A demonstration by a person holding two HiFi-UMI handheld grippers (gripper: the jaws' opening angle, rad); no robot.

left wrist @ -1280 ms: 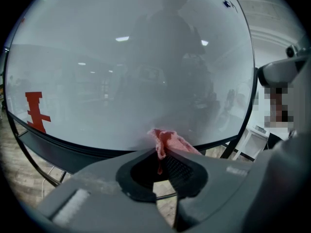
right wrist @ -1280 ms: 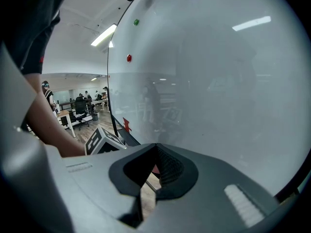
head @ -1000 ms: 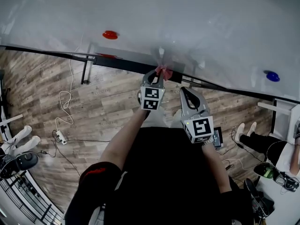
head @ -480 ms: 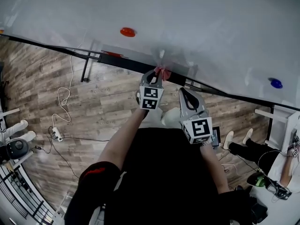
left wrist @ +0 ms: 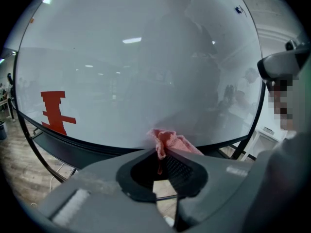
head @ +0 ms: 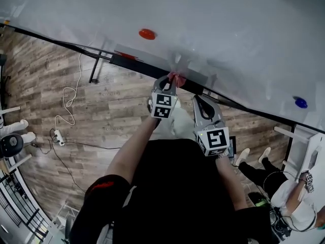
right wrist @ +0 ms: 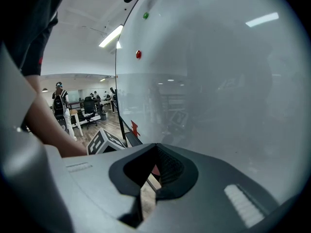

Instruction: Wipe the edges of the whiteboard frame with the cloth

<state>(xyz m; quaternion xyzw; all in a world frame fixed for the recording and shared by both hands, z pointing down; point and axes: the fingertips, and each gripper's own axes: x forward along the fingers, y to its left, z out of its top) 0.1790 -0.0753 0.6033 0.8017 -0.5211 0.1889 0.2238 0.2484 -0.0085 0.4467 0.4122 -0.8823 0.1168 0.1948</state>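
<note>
The person stood over the lower edge of the whiteboard with both forearms stretched forward from a dark-clad torso, a gripper in each hand. The left forearm, bare below a dark sleeve, reached up and forward, carrying the left gripper to the board's bottom edge. Its jaws were closed tight on a bunched pink cloth, which stuck out past the tips and lay against the board just above the dark whiteboard frame. In the head view the cloth sat on that lower edge, below and to the right of a red magnet. The right gripper was held just beside the left one, slightly lower and short of the frame. Its jaws were pressed together with nothing between them, pointed toward the board, and the left gripper's marker cube showed at its side.
</note>
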